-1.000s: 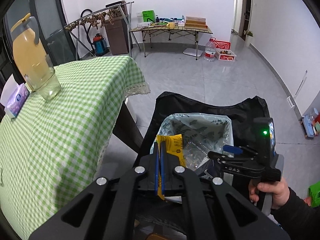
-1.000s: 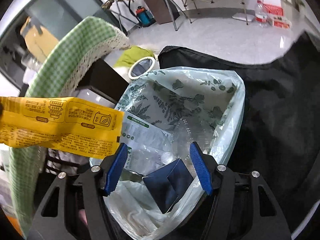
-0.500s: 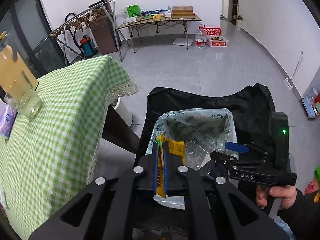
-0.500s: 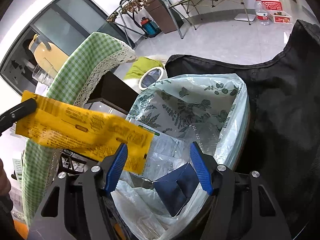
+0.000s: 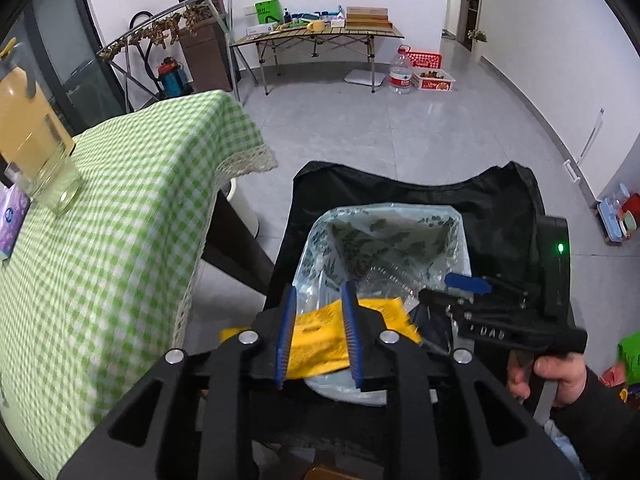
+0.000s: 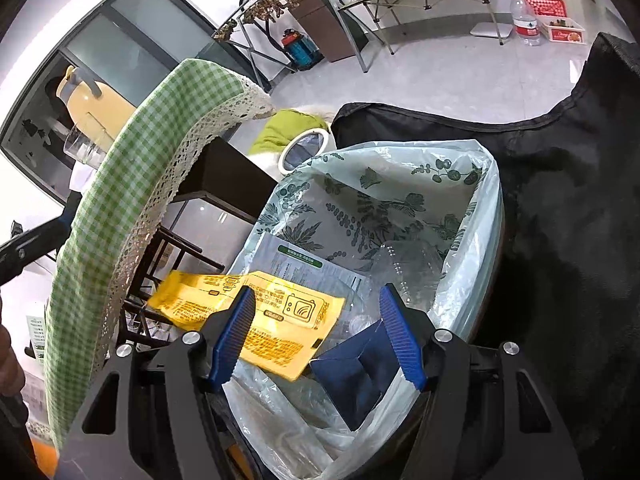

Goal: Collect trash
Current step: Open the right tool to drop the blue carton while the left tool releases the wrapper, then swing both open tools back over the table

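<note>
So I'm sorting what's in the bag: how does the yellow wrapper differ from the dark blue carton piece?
The yellow wrapper is flat, printed with text and an icon; the dark blue carton piece is plain and folded into angled panels. The wrapper lies across the bag's left rim, partly sticking out; the carton sits wholly inside, near the front edge. The wrapper is the larger of the two. Neither is held by a gripper.
</note>
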A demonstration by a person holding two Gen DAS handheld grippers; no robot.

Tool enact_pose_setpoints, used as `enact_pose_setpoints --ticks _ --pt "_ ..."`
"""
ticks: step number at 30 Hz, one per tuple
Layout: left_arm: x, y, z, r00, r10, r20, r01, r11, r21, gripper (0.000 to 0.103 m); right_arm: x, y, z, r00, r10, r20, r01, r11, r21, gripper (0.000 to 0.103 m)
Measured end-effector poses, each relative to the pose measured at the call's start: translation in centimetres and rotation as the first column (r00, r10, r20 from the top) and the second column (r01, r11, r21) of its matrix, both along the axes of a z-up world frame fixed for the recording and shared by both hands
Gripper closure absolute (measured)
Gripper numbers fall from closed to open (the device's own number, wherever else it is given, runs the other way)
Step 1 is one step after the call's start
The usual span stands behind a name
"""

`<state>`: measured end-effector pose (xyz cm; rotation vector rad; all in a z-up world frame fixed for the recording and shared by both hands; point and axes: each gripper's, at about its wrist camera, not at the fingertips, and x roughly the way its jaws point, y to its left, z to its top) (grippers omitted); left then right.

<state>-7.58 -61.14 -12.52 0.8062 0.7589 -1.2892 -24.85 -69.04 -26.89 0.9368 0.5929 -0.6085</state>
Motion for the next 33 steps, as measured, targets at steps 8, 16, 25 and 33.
enact_pose_setpoints --ticks 8,16,25,33 --pt "3.0 3.5 1.5 0.996 0.092 -0.011 -0.092 0.996 -0.017 0.065 1.0 0.4 0.3 0.997 0.025 -0.073 -0.027 0.999 -0.032 0.040" --pt "5.5 6.6 4.5 0.984 0.173 -0.044 -0.176 0.980 -0.095 0.040 2.0 1.9 2.9 0.984 0.034 -0.173 -0.064 0.983 -0.172 0.040" --pt "8.9 14.4 9.6 0.958 0.287 -0.016 -0.282 0.928 -0.244 0.025 3.1 2.5 8.0 0.988 0.055 -0.142 -0.089 0.966 -0.242 0.040" --pt "15.7 23.4 10.6 0.853 0.512 -0.105 -0.518 0.805 -0.288 0.018 6.9 4.8 12.3 0.981 0.108 -0.163 -0.157 0.931 -0.329 0.040"
